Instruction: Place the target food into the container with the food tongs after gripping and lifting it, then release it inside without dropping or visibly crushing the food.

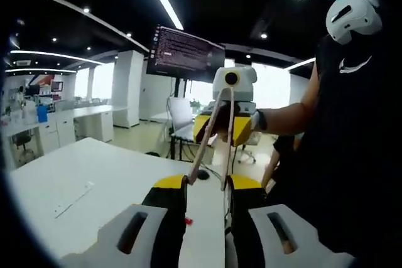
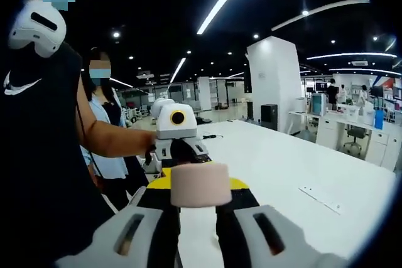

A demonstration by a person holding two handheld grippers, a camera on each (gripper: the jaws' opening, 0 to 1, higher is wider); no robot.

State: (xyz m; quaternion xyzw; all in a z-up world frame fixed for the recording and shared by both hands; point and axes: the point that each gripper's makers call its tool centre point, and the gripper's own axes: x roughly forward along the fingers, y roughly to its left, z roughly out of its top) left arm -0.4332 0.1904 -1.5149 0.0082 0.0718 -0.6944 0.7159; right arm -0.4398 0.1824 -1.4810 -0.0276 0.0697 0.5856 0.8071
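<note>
A long white table (image 1: 94, 174) is stretching away under both grippers in an open office. A person in black clothes (image 1: 352, 155) is standing close on the right of the left gripper view, and a forearm is reaching from this person to the right gripper (image 1: 225, 131), which is facing the camera. A second person in a light blue shirt (image 2: 110, 167) is standing behind. A dark monitor (image 1: 185, 54) is showing text beyond the table.

The two grippers are being held up above the table, pointing at each other. The left gripper (image 1: 207, 183) is keeping its jaws moderately apart, with the bare table showing between them. The right gripper seems to be clamping the food tongs (image 1: 200, 152): its yellow jaws are flanking the two pale arms, which are spreading toward the left gripper. Their tips are ending just beside the left jaws, and I cannot tell if they are touching. In the right gripper view a pale rounded piece (image 2: 201, 184), probably the closed end of the tongs, is sitting between that gripper's own jaw tips, and the left gripper (image 2: 179, 152) is facing it close behind.

In my judgement the tongs are only being taken or adjusted, so gripping the food is not yet begun. Where the food and the container are, I cannot tell. The next move is calling for a firm hold on the tongs and then turning them down.

A small white strip (image 1: 72, 199) is lying on the table.
</note>
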